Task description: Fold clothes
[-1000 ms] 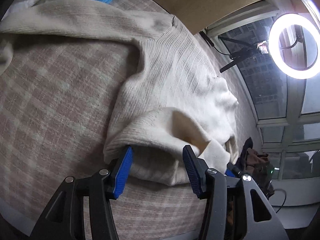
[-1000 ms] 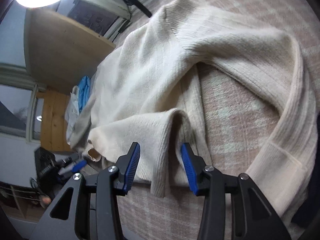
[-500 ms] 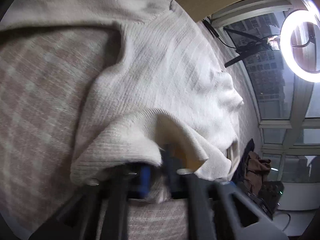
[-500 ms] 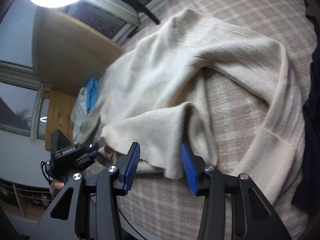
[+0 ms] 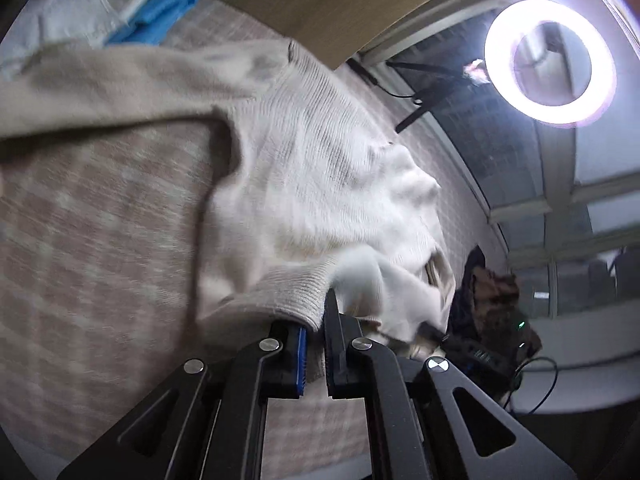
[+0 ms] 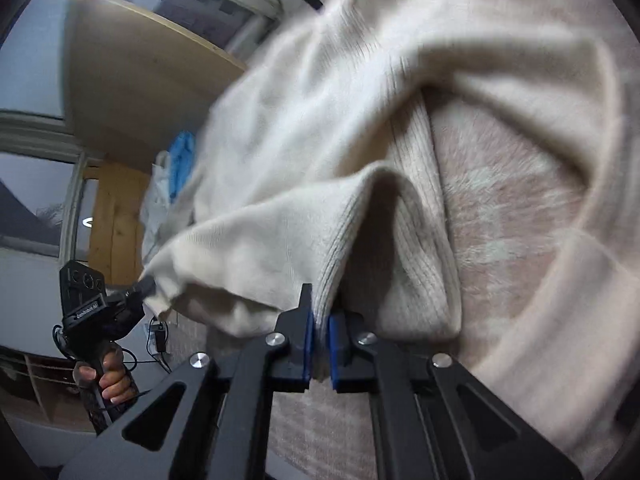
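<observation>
Both tools are now clamping the cream sweater (image 5: 320,184)'s ribbed hem: left tool (image 5: 316,338), right tool (image 6: 319,334), having closed since a moment ago, lifting it off the plaid bed cover (image 5: 92,248), starting the fold.

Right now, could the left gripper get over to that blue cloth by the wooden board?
Probably not as things stand. The left gripper is shut on the cream sweater's ribbed hem, and the blue cloth lies on the far side, beyond the sweater. It would likely drag the sweater along unless it lets go first.
</observation>
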`<state>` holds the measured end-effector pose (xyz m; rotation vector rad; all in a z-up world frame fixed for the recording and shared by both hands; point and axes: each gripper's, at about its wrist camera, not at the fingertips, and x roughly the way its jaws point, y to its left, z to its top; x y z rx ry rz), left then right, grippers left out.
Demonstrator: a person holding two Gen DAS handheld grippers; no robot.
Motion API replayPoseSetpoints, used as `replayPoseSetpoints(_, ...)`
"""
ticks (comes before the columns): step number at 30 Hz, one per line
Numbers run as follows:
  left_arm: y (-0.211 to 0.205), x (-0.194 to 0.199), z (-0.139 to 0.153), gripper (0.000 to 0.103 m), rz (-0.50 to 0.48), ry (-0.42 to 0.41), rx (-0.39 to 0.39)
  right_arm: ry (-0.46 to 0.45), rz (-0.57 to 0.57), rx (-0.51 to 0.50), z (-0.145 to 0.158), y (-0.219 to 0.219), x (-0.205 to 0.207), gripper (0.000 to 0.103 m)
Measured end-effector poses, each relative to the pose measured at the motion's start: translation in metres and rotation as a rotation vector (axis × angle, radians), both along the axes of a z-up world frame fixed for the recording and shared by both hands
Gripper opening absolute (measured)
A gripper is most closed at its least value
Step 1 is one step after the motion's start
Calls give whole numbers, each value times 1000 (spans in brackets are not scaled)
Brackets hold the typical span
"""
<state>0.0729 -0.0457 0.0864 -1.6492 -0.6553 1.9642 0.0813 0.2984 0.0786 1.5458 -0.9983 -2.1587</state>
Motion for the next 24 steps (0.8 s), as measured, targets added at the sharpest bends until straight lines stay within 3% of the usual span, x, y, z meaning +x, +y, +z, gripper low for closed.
replayPoseSetpoints(5, -42, 35, 11, 5, -106, -36, 21, 61, -63, -4, 48, 10, 65, 6)
replayPoseSetpoints(9, -56, 72, 3, 6, -190, -87, 12, 51, -106, 2, 68, 6, 136, 6)
replayPoseSetpoints(12, -61, 98, -18, 5, -283, -131, -113, -64, -85, 135, 53, -4, 185, 8)
replayPoseSetpoints(14, -74, 101, -24, 5, -284, -125, -152, -168, -64, 272, 41, -14, 204, 9)
replayPoseSetpoints(15, -82, 97, -21, 5, -270, -109, -157, -171, -72, 287, 43, -15, 210, 9)
replayPoseSetpoints(18, -99, 71, 5, 5, -231, -5, -183, -62, -129, 257, 76, -9, 217, 10)
replayPoseSetpoints(23, -89, -9, 94, 6, -225, 317, -321, 195, -128, 353, 180, 3, 184, 10)
replayPoseSetpoints(24, -85, -27, 111, 10, -230, 381, -356, 246, -114, 381, 202, 4, 172, 19)
